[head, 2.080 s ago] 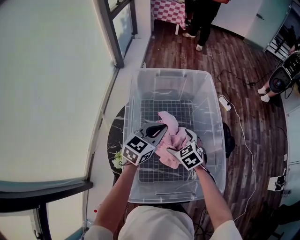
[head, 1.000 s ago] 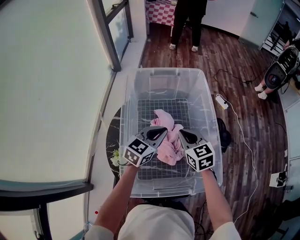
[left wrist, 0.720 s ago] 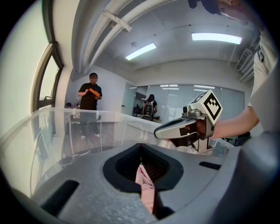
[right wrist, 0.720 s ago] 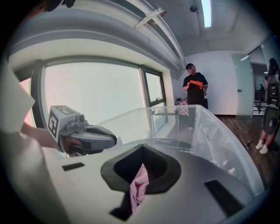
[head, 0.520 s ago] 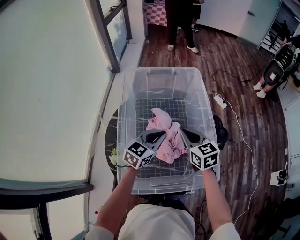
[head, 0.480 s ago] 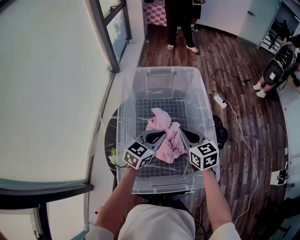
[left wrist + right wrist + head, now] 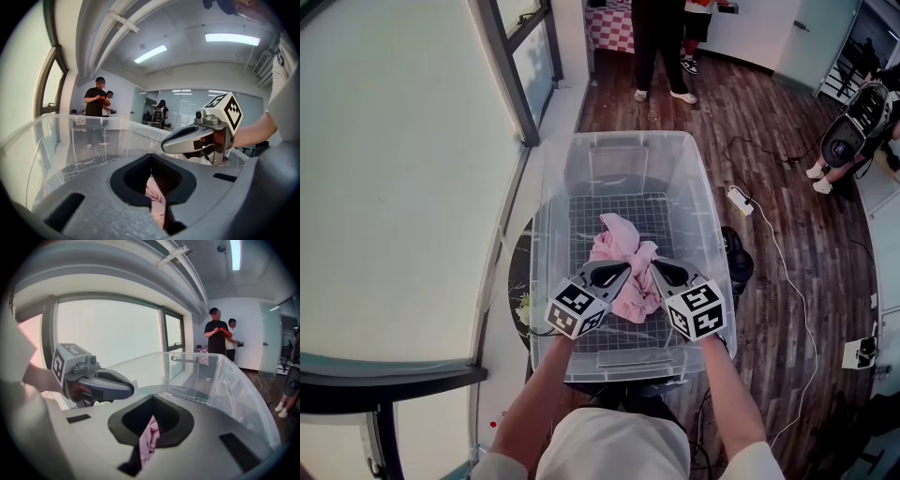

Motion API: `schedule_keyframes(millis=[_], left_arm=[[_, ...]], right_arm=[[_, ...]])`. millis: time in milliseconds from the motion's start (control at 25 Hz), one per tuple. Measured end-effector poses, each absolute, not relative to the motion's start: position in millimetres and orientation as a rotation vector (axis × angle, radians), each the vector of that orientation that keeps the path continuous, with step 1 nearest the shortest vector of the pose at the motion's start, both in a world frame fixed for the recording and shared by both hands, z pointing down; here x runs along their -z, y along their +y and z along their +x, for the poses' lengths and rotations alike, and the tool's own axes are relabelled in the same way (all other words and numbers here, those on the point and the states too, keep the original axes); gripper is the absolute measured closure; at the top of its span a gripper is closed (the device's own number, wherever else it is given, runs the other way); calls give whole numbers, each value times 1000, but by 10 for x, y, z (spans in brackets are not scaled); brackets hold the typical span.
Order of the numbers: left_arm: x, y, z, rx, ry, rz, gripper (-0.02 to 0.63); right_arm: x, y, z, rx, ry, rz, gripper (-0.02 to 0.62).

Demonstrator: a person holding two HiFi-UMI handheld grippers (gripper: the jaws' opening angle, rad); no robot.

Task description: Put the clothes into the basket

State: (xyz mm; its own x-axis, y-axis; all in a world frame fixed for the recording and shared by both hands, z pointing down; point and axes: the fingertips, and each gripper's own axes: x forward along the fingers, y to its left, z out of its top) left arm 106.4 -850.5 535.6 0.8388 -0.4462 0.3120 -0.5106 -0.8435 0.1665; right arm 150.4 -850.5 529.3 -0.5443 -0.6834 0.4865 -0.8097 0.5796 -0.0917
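Observation:
A pink garment [image 7: 623, 265] hangs bunched inside the clear plastic bin [image 7: 581, 159], over its gridded bottom. My left gripper [image 7: 619, 273] is shut on the garment's left side, and pink cloth [image 7: 154, 196] shows pinched between its jaws in the left gripper view. My right gripper [image 7: 653, 271] is shut on the garment's right side, with pink cloth [image 7: 149, 440] caught between its jaws. Both grippers sit close together above the near half of the bin, each visible in the other's view: the right gripper [image 7: 201, 140] and the left gripper [image 7: 93, 380].
The bin stands on a small dark round table [image 7: 523, 277] beside a large window [image 7: 394, 178]. People [image 7: 661, 37] stand beyond the bin on the wooden floor. A power strip and white cable [image 7: 741, 201] lie to the right.
Both grippers have drawn back toward me and closer together with the pink garment, which now hangs higher and nearer the bin's front. The people at the back have shifted.

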Motion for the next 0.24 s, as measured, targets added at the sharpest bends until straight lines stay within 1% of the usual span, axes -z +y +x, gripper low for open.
schedule_keyframes(millis=[240], left_arm=[[-5313, -8427, 1117, -394, -739, 2778, 592]], right_arm=[[-5229, -8430, 1514, -413, -2419, 1200, 580]])
